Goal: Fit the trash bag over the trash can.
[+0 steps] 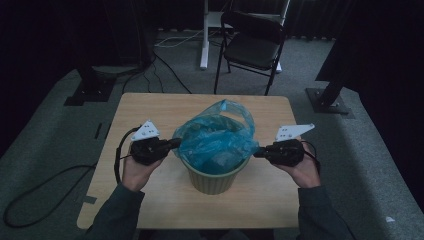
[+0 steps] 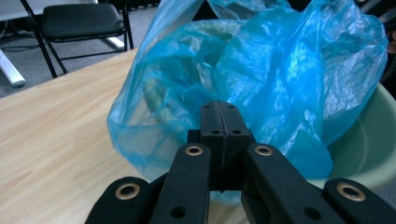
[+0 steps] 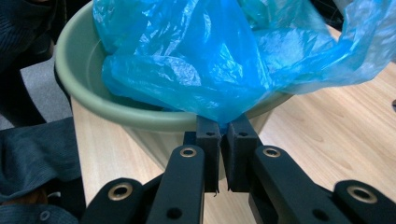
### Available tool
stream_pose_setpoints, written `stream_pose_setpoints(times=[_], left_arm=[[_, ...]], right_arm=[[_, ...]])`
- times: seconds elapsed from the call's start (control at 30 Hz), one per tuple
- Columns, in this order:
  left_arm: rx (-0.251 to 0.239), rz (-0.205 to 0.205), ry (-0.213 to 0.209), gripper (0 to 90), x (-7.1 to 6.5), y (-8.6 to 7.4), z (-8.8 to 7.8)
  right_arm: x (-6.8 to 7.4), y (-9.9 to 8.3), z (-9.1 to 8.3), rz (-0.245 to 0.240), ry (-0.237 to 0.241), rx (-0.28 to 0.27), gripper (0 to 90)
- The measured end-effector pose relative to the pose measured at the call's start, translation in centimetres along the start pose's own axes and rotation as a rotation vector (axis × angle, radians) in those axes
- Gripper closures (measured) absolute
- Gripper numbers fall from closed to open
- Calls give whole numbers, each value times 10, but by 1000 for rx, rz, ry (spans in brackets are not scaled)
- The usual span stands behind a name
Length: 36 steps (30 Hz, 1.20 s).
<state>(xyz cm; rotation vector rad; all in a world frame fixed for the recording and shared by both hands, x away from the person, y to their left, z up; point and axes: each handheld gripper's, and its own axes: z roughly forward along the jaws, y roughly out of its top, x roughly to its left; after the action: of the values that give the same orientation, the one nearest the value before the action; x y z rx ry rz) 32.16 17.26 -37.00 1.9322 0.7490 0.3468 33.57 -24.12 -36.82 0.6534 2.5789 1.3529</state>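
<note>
While the blue bag [image 1: 216, 137] is clamped by both claws, left [image 1: 176, 143] and right [image 1: 257, 151], at centre frame, thin plastic could be torn if overstretched across the bin [image 1: 215, 181] rim.

The left gripper [image 2: 224, 112] had its jaws pressed together against the blue plastic bag [image 2: 261, 79], which billowed over the green bin [image 2: 373, 140] on the wooden table [image 2: 51, 135]; a black chair [image 2: 74, 21] stood beyond.
</note>
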Motion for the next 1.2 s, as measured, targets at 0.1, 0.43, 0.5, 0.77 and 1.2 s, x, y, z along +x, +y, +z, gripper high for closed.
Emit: stream_pose_setpoints(times=[0.1, 0.43, 0.5, 0.77, 1.2], left_arm=[[-3, -19, -21, 899, -1, -9, -5], [8, -24, -62, 899, -6, -24, -7], [18, -17, -75, 899, -9, -28, -9], [20, -7, -95, 899, -19, -34, -10], [4, -30, -23, 899, -3, -33, -8]], right_arm=[[5, -2, 1, -10, 18, 11, 864], [11, -6, 2, -22, 45, 23, 872], [13, -6, 2, -28, 49, 32, 873], [17, -7, 5, -40, 61, 70, 878], [20, -1, 17, -51, 78, 61, 878]])
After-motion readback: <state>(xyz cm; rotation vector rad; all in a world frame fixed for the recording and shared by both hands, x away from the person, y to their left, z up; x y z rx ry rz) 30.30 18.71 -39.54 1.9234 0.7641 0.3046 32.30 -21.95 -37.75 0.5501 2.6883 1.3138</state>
